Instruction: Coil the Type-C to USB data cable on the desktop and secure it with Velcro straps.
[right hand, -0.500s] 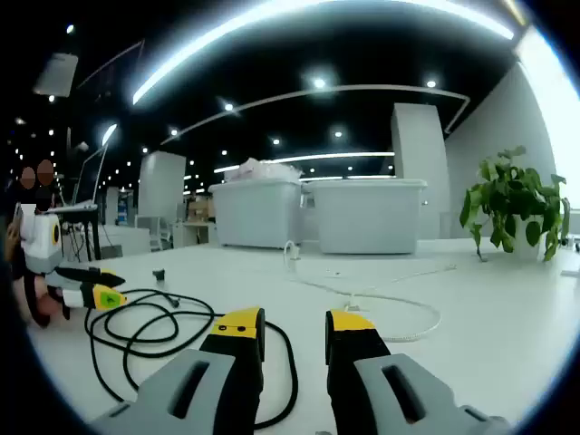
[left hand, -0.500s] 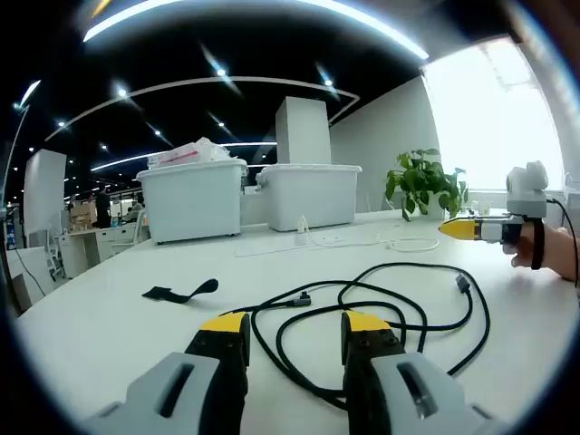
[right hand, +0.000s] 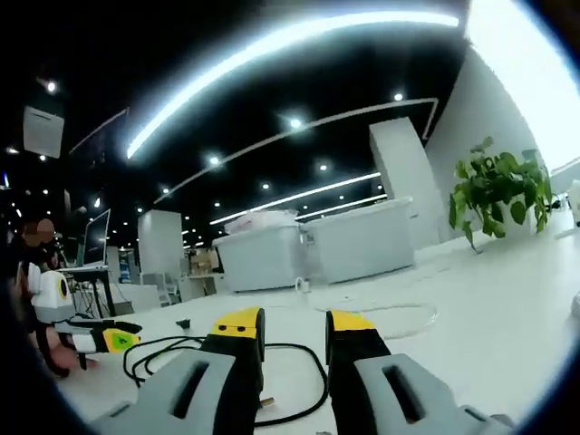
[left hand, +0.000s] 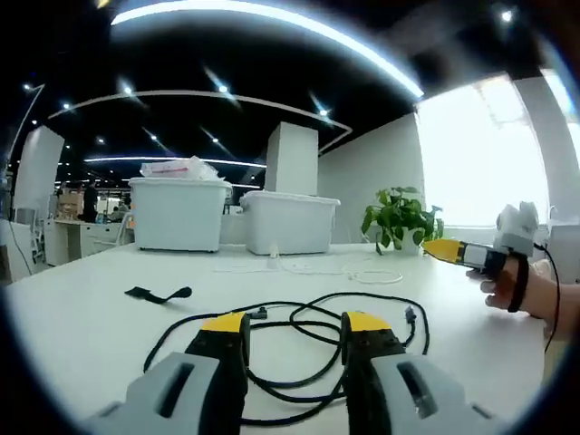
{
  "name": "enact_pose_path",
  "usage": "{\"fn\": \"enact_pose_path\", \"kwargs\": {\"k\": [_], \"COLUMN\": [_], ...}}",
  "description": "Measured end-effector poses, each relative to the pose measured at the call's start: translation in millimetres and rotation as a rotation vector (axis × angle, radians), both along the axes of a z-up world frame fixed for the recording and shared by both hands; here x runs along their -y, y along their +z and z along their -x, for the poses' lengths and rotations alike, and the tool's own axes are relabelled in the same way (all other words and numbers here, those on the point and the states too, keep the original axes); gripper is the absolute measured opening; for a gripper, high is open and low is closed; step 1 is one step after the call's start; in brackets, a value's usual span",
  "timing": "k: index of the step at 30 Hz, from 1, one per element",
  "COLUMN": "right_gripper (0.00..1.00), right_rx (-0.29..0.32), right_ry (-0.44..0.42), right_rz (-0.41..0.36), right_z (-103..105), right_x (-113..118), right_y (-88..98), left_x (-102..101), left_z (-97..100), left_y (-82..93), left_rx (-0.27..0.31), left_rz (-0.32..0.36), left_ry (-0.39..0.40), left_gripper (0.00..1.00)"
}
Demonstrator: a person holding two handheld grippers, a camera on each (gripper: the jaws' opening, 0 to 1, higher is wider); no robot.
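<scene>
The black cable (left hand: 308,331) lies in loose, untidy loops on the white desk (left hand: 82,313), toward the near edge, w/ one plug end (left hand: 410,315) on its far right side and another end (left hand: 260,314) near the loops' far left. In the right gripper view the same cable (right hand: 290,372) sits just beyond the jaws, trailing off left. The black Velcro strap (left hand: 156,294) lies apart from the cable, further left on the desk, untouched.

What's changed vs half a sec ago: both cams have dropped & tilted, so the desk reads flatter and more ceiling shows. That's camera motion, not the cable moving; loop layout looks abt the same. Left gripper (left hand: 292,328) now sits lower over the near loops, jaws a narrow gap apart, holding nothing. Right gripper (right hand: 294,323) likewise: jaws slightly parted, empty. In the left gripper view the right gripper (left hand: 453,251) hangs above the desk's right side, held in a hand (left hand: 521,290); can't tell its gap from there. Meaning for the task, as I read it: this is approach only, no coiling begun, strap not yet in play.

Room: plenty of bare desk around the cable. A white cable (left hand: 313,267) lies further back, well apart; two white bins (left hand: 231,213) and a plant (left hand: 399,217) stand at the far edge. Near edge is close under the jaws, so loops could slip off if dragged that way.
</scene>
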State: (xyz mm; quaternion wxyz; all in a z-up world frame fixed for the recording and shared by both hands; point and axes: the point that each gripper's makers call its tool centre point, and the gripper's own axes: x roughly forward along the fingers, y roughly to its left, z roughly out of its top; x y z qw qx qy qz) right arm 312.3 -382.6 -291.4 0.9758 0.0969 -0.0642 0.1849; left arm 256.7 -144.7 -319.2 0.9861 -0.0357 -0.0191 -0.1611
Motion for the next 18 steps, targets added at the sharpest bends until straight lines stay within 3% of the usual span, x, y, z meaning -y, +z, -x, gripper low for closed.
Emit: {"fn": "enact_pose_path", "kwargs": {"k": [3,5,10,18], "right_gripper": [0.26,0.26,0.26,0.27], "right_rx": [-0.01,-0.008,0.011,0.042], "right_ry": [-0.012,-0.022,-0.083,-0.078], "right_rz": [-0.027,-0.034,0.051,0.084], "right_z": [4.4,6.7,4.9,5.0], "right_x": [1.5,2.2,8.7,5.1], "right_y": [-1.6,-3.7,-4.6,-0.2], "left_x": [12.4,12.4,8.9,-1.4], "left_z": [6.3,4.5,2.6,2.6], "left_y": [-1.0,-1.2,-0.7,5.9], "left_rx": [0.024,0.045,0.041,0.078], "left_rz": [-0.002,-0.065,-0.032,-0.031], "left_ry": [-0.016,0.008,0.015,0.07], "left_gripper": [0.42,0.42,0.43,0.43]}}
